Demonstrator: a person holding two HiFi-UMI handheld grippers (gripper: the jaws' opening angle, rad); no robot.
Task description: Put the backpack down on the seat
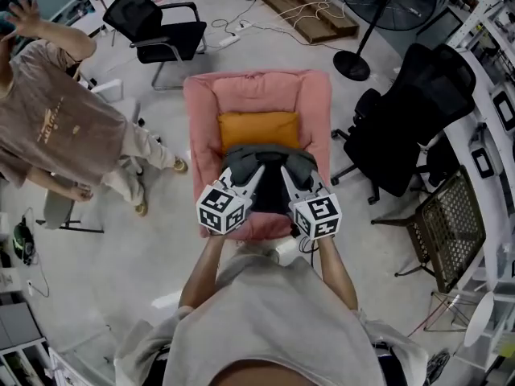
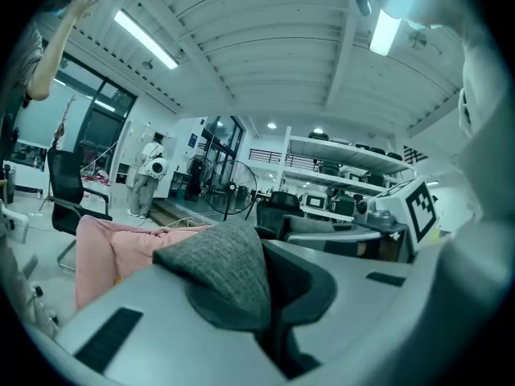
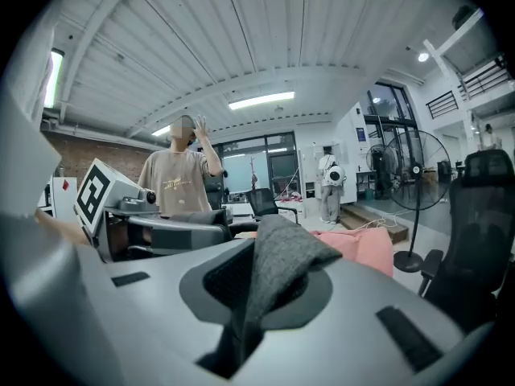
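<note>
Backpack [image 1: 268, 159]: grey, over pink seat [image 1: 318, 107], just near of orange cushion [image 1: 259, 129].
Left gripper [image 1: 255, 173]: clenched on Backpack fabric.
Right gripper [image 1: 287, 175]: clenched on Backpack fabric.
Surroundings: office chair [image 1: 418, 111] right; person [image 1: 56, 127] left.

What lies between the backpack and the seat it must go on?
An orange cushion lies at the back of the pink seat; the backpack hangs just in front of it. Nothing else visible blocks it.
</note>
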